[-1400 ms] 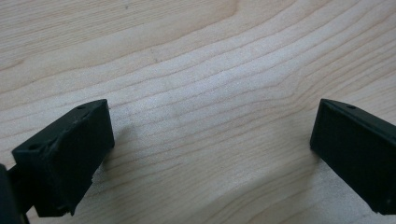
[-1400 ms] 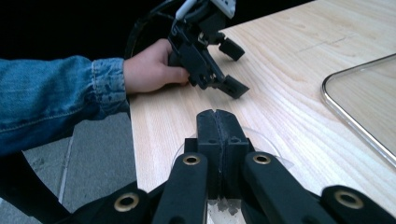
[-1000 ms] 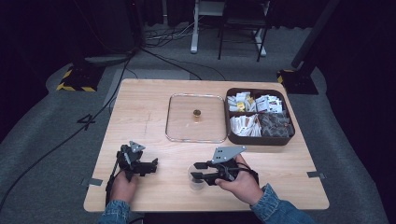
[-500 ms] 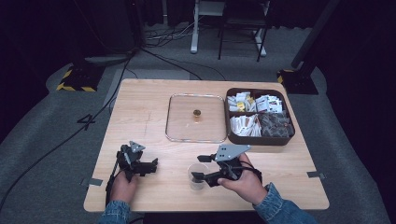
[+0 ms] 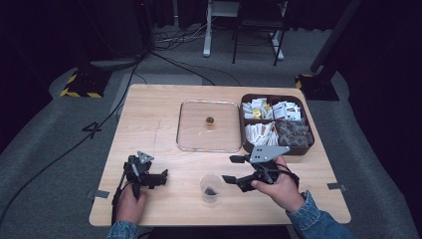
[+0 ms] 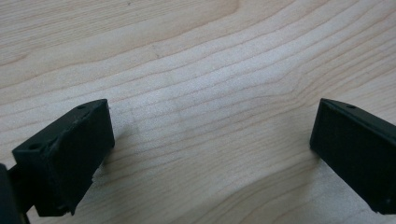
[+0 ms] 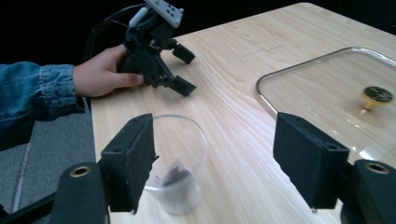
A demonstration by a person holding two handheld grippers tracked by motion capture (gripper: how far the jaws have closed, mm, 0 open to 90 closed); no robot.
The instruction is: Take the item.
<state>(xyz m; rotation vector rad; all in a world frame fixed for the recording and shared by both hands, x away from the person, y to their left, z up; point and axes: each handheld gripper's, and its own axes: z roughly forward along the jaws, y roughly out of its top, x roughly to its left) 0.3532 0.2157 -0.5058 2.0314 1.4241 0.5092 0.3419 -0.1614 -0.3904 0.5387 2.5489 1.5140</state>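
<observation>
right gripper point(image 5: 233, 169) wide, beside cup point(image 5: 211, 188) at 9 o'clock, freed | left gripper point(image 5: 164, 177) wide, parked idle on table point(image 5: 149, 119)

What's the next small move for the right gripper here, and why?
Probably pull the right gripper back a little from the clear cup. Its jaws are open, the cup stands upright on the table with something dark inside, so it looks released.

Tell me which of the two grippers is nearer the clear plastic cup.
The right gripper: its open jaws sit just beside the clear plastic cup, while the left gripper rests farther off, toward the table's left side.
</observation>
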